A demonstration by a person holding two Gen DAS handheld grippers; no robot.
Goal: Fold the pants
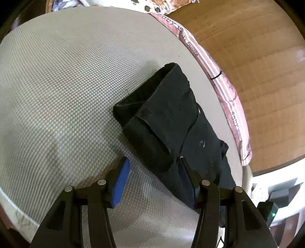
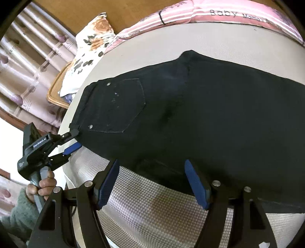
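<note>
Black pants (image 2: 190, 114) lie flat across a grey woven mattress (image 2: 152, 209), back pocket up. In the left wrist view the waistband end (image 1: 162, 118) lies doubled over. My left gripper (image 1: 154, 167) stands open at the waistband corner, with one blue pad (image 1: 121, 183) over bare mattress and the other finger over the black cloth. In the right wrist view that same left gripper (image 2: 73, 140) sits at the waistband corner, held by a hand (image 2: 45, 183). My right gripper (image 2: 152, 171) is open, and the near edge of the pants lies between its blue pads (image 2: 196, 183) without being pressed.
A pink striped blanket (image 2: 209, 17) printed with "Baby" runs along the far mattress edge against a wooden board (image 1: 247, 47). A floral pillow (image 2: 89, 47) and a wicker basket (image 2: 57, 95) sit by a curtain (image 2: 28, 66). A green sleeve (image 2: 21, 209) is at the lower left.
</note>
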